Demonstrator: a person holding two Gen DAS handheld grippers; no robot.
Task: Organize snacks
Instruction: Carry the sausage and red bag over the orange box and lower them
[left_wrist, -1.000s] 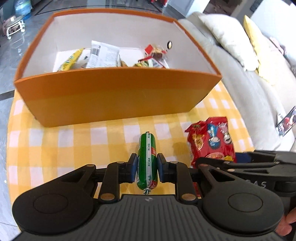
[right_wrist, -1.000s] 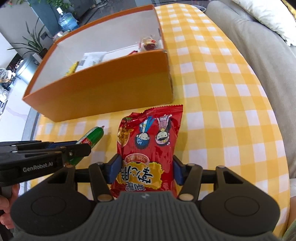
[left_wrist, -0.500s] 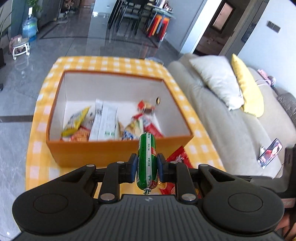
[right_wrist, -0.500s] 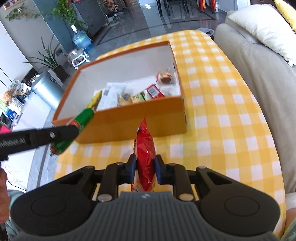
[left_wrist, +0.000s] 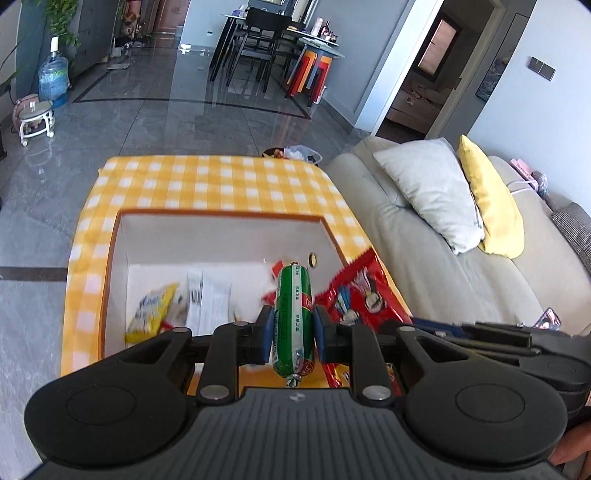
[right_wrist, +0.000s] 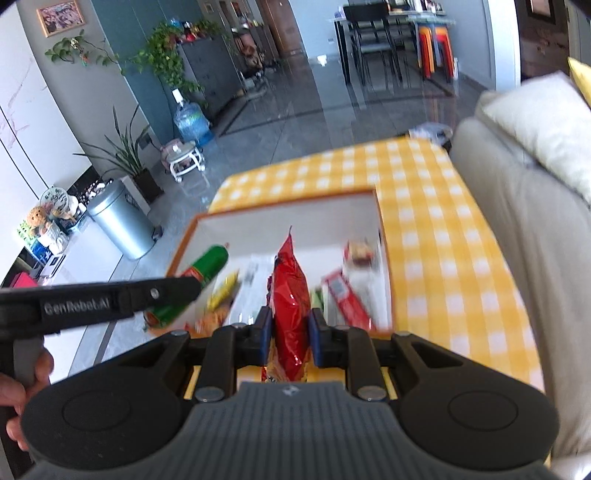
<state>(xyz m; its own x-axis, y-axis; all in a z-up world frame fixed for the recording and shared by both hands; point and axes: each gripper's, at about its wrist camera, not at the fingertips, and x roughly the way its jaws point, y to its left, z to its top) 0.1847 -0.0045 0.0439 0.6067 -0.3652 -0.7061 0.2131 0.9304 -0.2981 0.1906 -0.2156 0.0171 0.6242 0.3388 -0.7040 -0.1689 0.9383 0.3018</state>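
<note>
Left tool (left_wrist: 291, 334): pads clamped on green sausage (left_wrist: 293, 321), raised over near edge of orange box (left_wrist: 110, 266). Right tool (right_wrist: 287, 338): pinched tight on red snack bag (right_wrist: 290, 291), bag squeezed narrow, upright, also above box. Box holds mixed snack packets (left_wrist: 151, 312), blurred. Box sits on yellow-checked tabletop (left_wrist: 207, 184); sofa (left_wrist: 424, 266) beside.

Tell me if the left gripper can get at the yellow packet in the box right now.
Probably not as things stand: the left gripper is shut on the green sausage, so its jaws are full. The orange box is open-topped, and nothing covers the yellow packet.
</note>
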